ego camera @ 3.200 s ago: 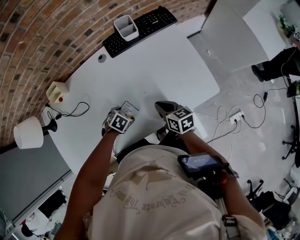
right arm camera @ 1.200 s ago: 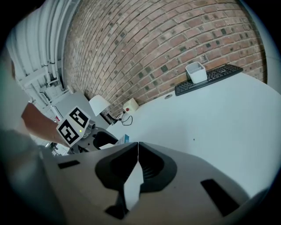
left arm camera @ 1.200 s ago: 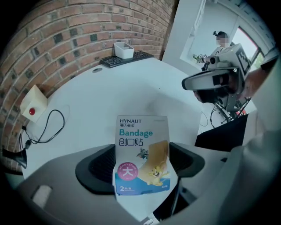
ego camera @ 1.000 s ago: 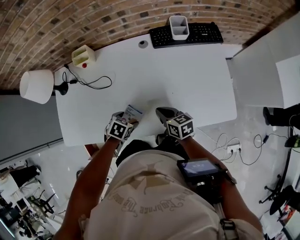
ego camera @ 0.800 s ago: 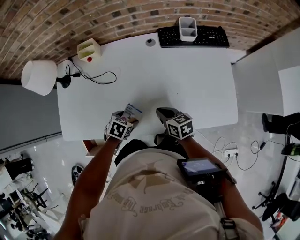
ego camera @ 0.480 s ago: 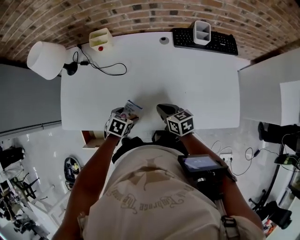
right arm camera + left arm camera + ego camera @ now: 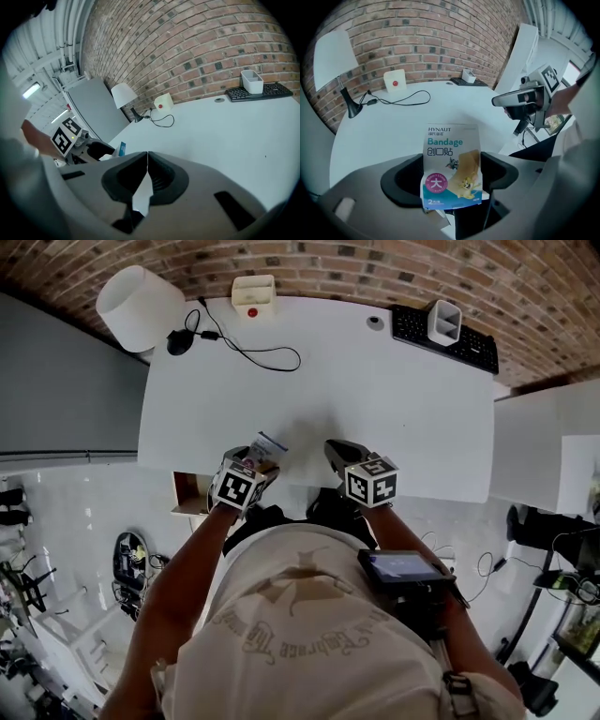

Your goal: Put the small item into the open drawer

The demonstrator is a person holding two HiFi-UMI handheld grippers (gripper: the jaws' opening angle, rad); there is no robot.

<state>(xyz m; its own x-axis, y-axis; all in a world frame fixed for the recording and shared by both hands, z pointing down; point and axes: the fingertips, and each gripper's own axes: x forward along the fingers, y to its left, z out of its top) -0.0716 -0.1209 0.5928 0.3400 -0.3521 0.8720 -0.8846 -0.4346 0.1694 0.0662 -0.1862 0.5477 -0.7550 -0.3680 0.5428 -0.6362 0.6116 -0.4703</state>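
A: Start at the left of the flat white desk [image 7: 375, 399]. What is different?

B: The head view has swung round. The white drum-shaded lamp [image 7: 139, 306] now stands at the desk's far left corner. Below its near left corner a small wood-sided box [image 7: 187, 493] has come fully into sight. I take that for the open drawer, though I cannot see inside it.

A: And the item?

B: It is a small white and teal paper bandage packet [image 7: 451, 164]. The left gripper [image 7: 248, 465] is clamped on its lower part and holds it upright over the desk's near edge, right of the drawer. It has not shifted along that edge.

A: So nothing is delivered yet.

B: No. The packet is lifted and secure, but it is still apart from the drawer. My guess is that the turn of the head means the person is looking for the drawer before carrying the packet left and down.

A: The other claw?

B: The right gripper [image 7: 342, 454] hangs just right of the left one, over the same near edge. Its jaws are pressed together with nothing between them, and it has not moved either.

A: Anything further right?

B: Only the flat black keyboard [image 7: 464, 338] with a white plastic pen tray [image 7: 443, 321] on it, at the desk's far right corner. Both are well away from the work.
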